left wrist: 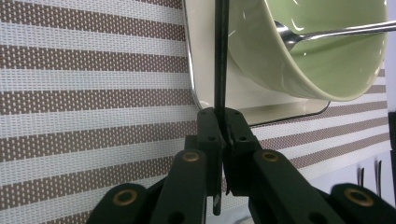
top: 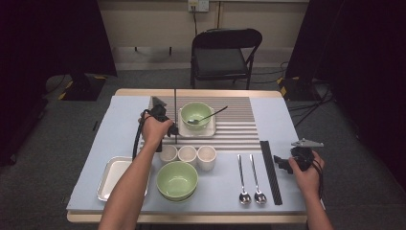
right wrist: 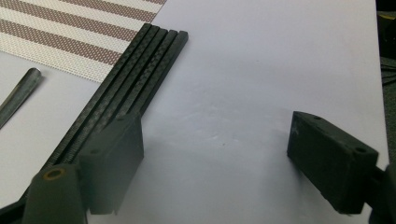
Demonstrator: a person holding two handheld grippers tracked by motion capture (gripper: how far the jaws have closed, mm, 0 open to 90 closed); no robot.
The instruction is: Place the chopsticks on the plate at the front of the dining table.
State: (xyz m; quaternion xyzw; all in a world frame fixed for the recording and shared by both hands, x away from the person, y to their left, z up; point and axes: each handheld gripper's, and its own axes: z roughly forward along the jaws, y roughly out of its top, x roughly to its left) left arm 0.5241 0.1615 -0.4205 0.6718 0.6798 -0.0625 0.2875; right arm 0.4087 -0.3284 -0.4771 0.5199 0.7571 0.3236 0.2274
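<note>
Gripping slim black chopstick (left wrist: 220, 56) upright.

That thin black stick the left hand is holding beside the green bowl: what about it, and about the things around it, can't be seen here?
- Black stick: top cut off by the left gripper view's upper edge.
- Left gripper: the hand covers its jaws in the high view.
- Spoon in the green bowl: the bowl's wall hides part of its scoop.
- Small tray under the bowl: its far side is hidden.
</note>
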